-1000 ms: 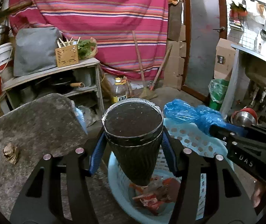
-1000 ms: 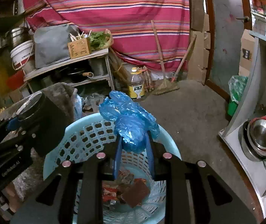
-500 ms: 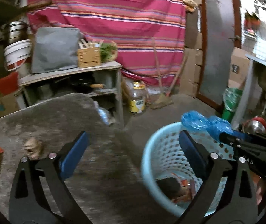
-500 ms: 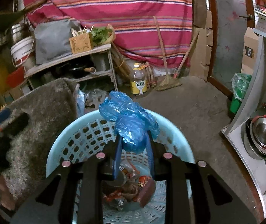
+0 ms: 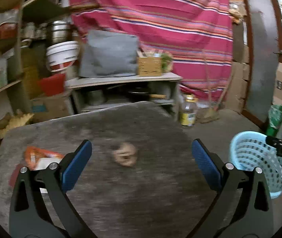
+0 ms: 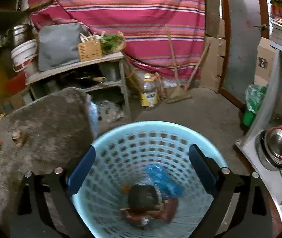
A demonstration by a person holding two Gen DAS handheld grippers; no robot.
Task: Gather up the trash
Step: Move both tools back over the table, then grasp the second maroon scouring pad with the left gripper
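My left gripper (image 5: 141, 163) is open and empty above the grey table (image 5: 141, 198). A crumpled brown paper wad (image 5: 124, 154) lies on the table between its fingers, farther ahead. An orange and white wrapper (image 5: 40, 157) lies at the left, partly behind the left finger. My right gripper (image 6: 142, 167) is open and empty over the light blue basket (image 6: 121, 138). Inside the basket lie a black cup (image 6: 143, 198), a blue plastic bag (image 6: 162, 178) and red wrappers (image 6: 168, 208). The basket also shows in the left wrist view (image 5: 250, 154).
A shelf unit (image 6: 77, 67) with a grey bag, a wicker box and greens stands behind the table. A yellow-labelled bottle (image 6: 149, 93) and a broom (image 6: 177, 93) are on the floor by the striped cloth. A counter with a steel bowl (image 6: 279, 144) is at the right.
My left gripper let the black cup drop into the basket and swung left over the table. My right gripper opened and the blue bag fell into the basket.
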